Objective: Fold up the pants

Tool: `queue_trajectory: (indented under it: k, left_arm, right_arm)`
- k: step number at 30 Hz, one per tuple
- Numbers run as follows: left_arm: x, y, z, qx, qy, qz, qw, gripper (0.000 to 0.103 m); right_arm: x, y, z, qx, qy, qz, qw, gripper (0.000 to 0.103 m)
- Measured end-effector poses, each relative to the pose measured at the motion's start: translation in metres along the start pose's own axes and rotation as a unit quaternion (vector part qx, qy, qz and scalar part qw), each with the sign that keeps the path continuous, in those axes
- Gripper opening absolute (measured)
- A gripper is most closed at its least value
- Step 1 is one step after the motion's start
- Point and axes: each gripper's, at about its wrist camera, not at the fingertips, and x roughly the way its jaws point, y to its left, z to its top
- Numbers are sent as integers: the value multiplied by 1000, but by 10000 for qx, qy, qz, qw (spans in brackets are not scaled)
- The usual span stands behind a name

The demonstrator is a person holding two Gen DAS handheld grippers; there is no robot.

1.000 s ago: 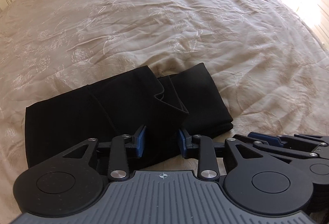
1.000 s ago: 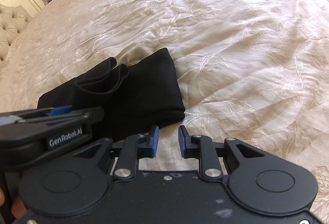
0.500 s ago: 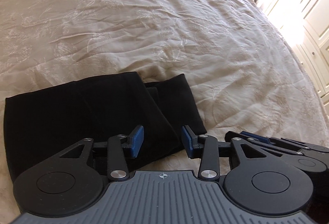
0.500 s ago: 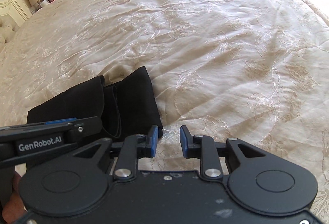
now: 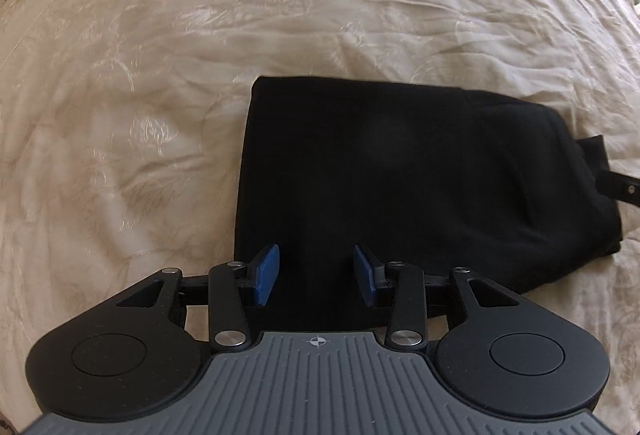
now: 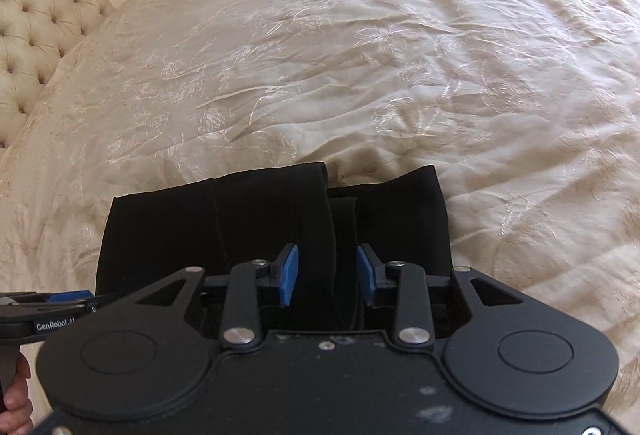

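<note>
We see the black pants [image 5: 420, 179] lying folded into a flat, roughly rectangular stack on a cream bedspread [image 5: 160, 55], a satiny, wrinkled cloth with embroidered floral stitching. The pants fabric looks matte and soft; in the right wrist view overlapping layers [image 6: 276, 219] show stepped edges. Our left gripper [image 5: 316, 275] hovers over the near edge, blue ribbed pads spread wide, gripping nothing. Our right gripper [image 6: 327, 274] sits likewise wide apart above the layered end. A tufted, buttoned headboard [image 6: 44, 15] stands at far left.
</note>
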Motion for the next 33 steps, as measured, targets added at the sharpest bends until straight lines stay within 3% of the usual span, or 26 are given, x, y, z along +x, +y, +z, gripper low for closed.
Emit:
queue_trajectory:
  k: [3, 10, 11, 14, 16, 19, 23, 26, 30, 33]
  left_arm:
    - [15, 9, -8, 58, 198, -120, 9997, 43]
    - [13, 7, -7, 257, 168, -122, 9995, 45]
    - [12, 8, -7, 248, 158, -119, 9995, 45]
    - [5, 12, -7, 175, 83, -115, 9997, 45]
    - [-4, 17, -6, 107, -35, -113, 9999, 45]
    - [-17, 23, -7, 51, -241, -64, 9997, 45]
    - [-19, 36, -8, -108, -244, 79, 9996, 45]
    - [-19, 49, -10, -290, -202, 165, 9992, 45]
    - [-17, 64, -11, -448, -124, 300, 9985, 45]
    - [-19, 73, -12, -541, -97, 383, 9978, 45]
  right_arm:
    - [14, 5, 6, -185, 154, 48, 9997, 37]
    - [41, 9, 9, -395, 528, 145, 9977, 38]
    - [40, 11, 8, -437, 492, 193, 9976, 35]
    - [23, 24, 6, -760, 230, 128, 9968, 8]
    - [1, 26, 7, -741, -45, 301, 9968, 7]
    - [-13, 22, 2, -643, -154, 91, 9978, 7]
    - [12, -2, -9, -214, 382, -120, 9990, 20]
    - [9, -17, -7, 374, 168, 273, 9988, 45]
    - [25, -21, 1, 313, 389, 81, 9987, 45]
    - [43, -27, 3, 400, 731, 267, 9962, 49]
